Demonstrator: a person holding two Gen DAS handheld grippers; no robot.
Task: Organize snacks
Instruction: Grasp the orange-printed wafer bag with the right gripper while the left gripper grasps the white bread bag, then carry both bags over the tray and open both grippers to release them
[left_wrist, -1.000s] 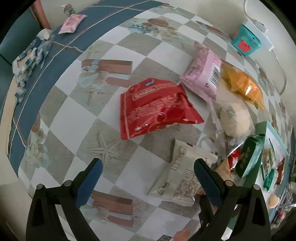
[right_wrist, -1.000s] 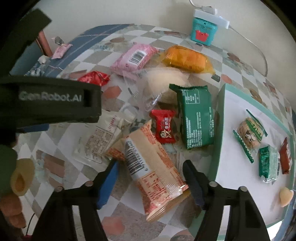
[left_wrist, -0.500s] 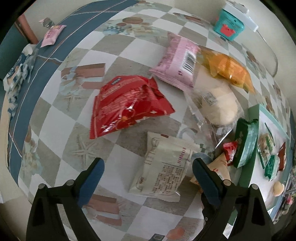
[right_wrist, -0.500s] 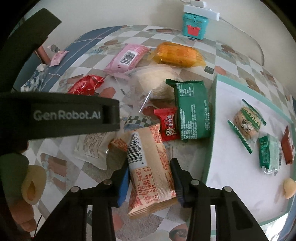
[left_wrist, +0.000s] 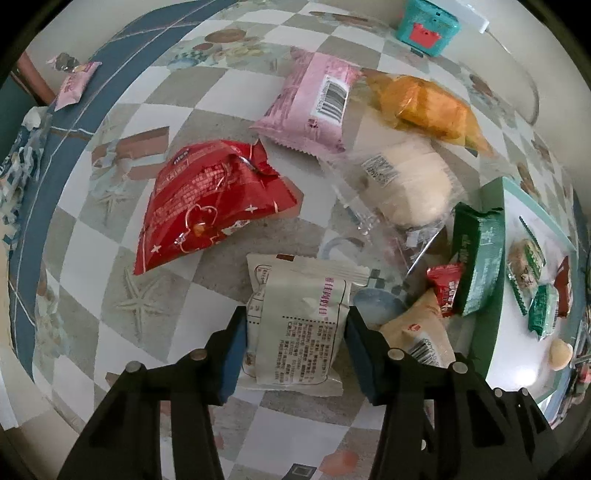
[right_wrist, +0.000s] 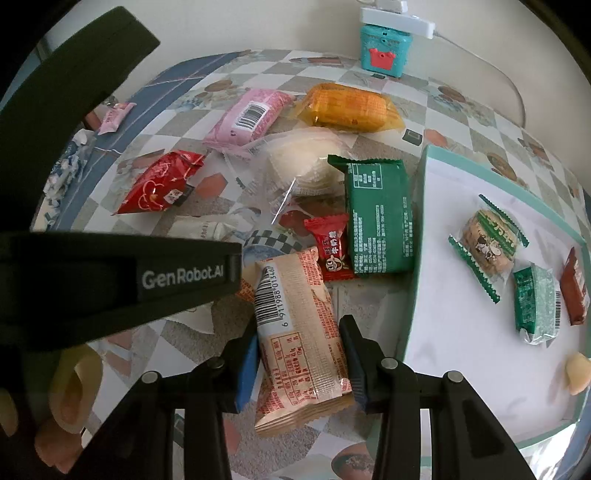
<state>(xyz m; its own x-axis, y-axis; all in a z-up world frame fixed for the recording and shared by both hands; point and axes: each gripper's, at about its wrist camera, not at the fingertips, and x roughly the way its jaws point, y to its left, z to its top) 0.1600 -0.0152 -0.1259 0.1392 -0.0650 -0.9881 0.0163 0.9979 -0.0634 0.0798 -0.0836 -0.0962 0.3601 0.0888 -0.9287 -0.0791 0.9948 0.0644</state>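
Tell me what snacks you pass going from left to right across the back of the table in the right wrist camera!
Small pink sachet → shiny red crinkled bag → pink barcoded wrapper → orange clear-wrapped cake → dark green flat packet → green-edged biscuit pack on the white tray.
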